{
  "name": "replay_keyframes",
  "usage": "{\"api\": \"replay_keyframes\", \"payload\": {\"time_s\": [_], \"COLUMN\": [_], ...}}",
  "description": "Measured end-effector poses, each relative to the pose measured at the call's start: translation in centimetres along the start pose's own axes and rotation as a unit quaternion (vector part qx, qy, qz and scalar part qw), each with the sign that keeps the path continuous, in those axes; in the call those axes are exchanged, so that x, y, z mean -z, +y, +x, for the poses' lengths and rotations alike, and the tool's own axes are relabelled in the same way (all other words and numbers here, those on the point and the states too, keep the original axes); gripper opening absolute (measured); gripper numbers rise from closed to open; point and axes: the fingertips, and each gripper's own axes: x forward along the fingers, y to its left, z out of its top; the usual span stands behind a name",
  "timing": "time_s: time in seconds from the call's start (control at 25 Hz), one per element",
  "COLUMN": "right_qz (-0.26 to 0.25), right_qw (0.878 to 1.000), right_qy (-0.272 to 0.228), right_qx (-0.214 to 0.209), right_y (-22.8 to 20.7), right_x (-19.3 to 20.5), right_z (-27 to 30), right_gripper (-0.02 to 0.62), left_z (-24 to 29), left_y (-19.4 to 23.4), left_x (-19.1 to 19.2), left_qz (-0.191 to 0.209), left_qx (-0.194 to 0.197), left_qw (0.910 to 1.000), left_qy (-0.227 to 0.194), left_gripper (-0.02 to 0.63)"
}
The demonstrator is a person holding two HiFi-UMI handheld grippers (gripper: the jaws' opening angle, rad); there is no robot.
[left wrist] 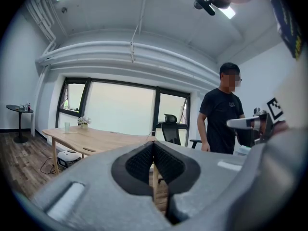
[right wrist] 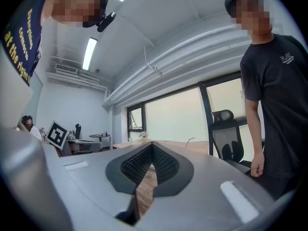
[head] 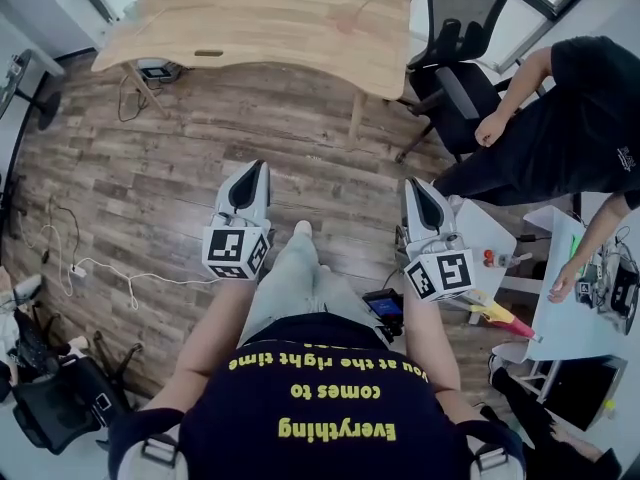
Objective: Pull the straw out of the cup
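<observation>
Left hand-held gripper and right hand-held gripper both clenched empty, well apart from wooden counter bearing likely cup; approach step, next needs closing in and opening jaws.

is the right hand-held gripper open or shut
Shut: in its own view the right hand-held gripper has its ribbed pads pressed together at the tips, with nothing between them.

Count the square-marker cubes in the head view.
2. The left cube sits on the left gripper, left of the wearer's leg. The right cube sits on the right gripper, right of that leg. None appears hidden.
</observation>
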Motion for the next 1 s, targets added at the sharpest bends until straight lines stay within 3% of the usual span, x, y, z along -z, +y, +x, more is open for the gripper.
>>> {"api": "replay_keyframes", "payload": {"time_s": [0.6,1.0], "right_qz": [0.010,0.018], "right_qw": [1.000,1.000], "right_qy": [0.002,0.003], "right_qx": [-0.013,-0.004], "right_y": [-0.8,-3.9], "right_x": [0.0,-0.3], "right_z": [4.1,9.5], "right_gripper": [0.005,0.006], "left_z": [3.3,9.5], "left_y": [2.1,5.1], "left_x": [-0.3,-1.3], "left_qz": [0.000,-0.003], "left_qx": [-0.007,-0.008], "left_qw": [1.0000,0.9999], "left_qy": [0.003,0.005], "left_gripper": [0.000,0.000]}}
